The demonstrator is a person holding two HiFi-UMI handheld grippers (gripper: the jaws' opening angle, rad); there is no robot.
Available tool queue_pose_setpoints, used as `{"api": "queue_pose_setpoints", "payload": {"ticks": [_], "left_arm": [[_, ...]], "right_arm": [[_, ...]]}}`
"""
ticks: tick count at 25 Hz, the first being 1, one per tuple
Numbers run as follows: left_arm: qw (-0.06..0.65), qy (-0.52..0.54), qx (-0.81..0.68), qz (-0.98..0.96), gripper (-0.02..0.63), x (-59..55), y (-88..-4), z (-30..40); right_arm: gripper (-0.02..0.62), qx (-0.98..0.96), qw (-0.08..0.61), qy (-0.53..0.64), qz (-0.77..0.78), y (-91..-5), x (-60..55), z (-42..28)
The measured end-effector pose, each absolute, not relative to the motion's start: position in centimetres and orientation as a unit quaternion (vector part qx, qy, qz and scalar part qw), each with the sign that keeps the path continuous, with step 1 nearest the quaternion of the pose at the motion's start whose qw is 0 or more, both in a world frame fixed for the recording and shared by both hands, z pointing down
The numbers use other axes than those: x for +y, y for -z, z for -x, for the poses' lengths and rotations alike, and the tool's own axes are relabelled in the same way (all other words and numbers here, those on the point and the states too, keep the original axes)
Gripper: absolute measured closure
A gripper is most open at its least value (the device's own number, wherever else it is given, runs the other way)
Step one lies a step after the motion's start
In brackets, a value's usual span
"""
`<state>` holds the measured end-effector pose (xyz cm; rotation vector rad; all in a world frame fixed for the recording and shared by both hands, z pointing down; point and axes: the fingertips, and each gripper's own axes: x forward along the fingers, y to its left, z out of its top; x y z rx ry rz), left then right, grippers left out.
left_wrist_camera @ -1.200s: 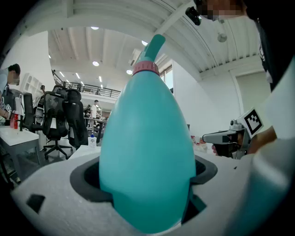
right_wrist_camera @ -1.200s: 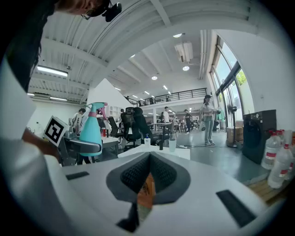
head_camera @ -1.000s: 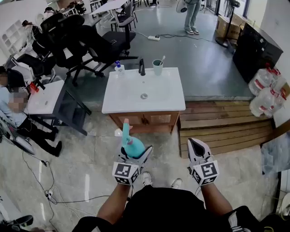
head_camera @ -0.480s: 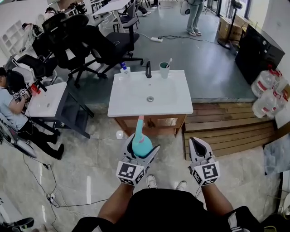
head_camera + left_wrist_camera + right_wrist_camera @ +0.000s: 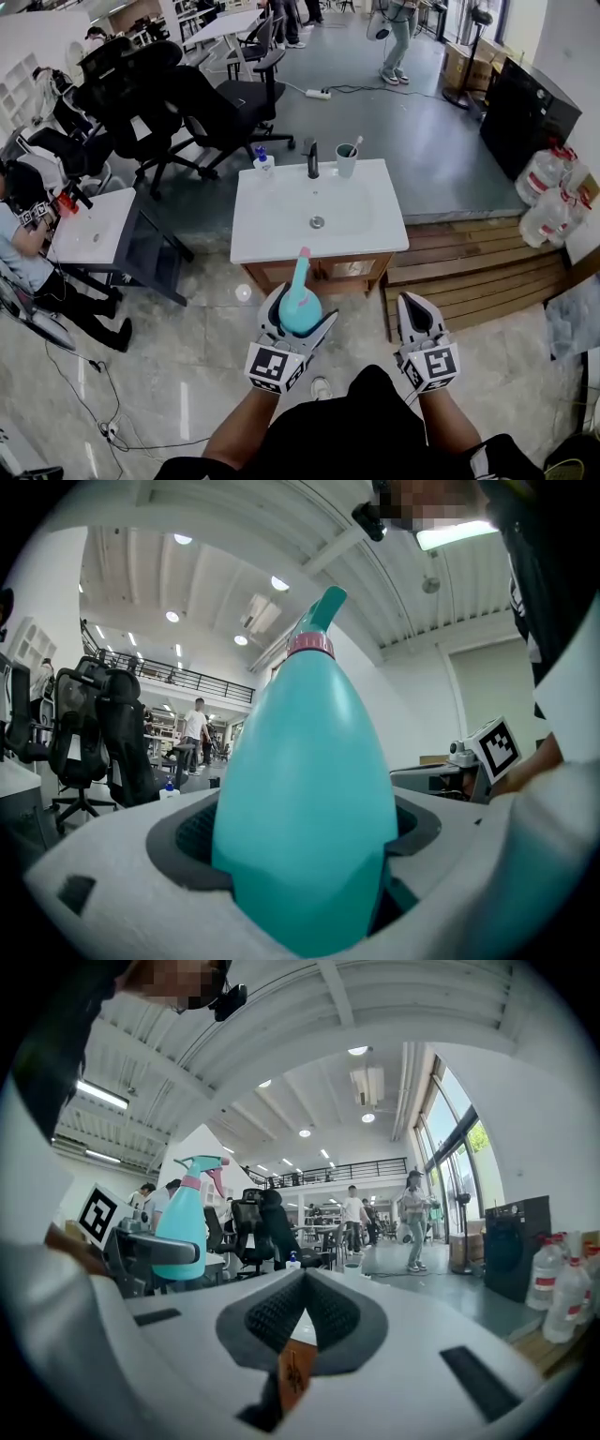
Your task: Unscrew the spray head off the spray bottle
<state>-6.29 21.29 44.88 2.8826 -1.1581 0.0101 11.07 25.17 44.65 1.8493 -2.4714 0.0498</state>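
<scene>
My left claw (image 5: 298, 321): clamped round the teal spray bottle (image 5: 300, 305), lower centre of the head view.
Spray head (image 5: 301, 262): on the bottle, pink collar.
My right claw (image 5: 412, 305): jaws pressed together.
Orange tag (image 5: 292, 1372): print unreadable.

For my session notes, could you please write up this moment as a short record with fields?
left gripper: jaws shut on the teal spray bottle, held roughly upright
spray head: on the bottle, above a pink collar; not yet unscrewed
right gripper: jaws shut, empty, apart from the bottle
ahead: white sink with faucet, cup and soap bottle along its far edge
</scene>
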Motion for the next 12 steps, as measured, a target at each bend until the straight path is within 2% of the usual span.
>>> {"api": "queue_pose_setpoints", "payload": {"ticks": [12], "left_arm": [[0.032,0.003,-0.38,-0.925,0.139,14.9,-45.1,6.8]], "right_arm": [[0.591,-0.812,0.019,-0.014,-0.583,-44.1,17.8,-11.3]]}}
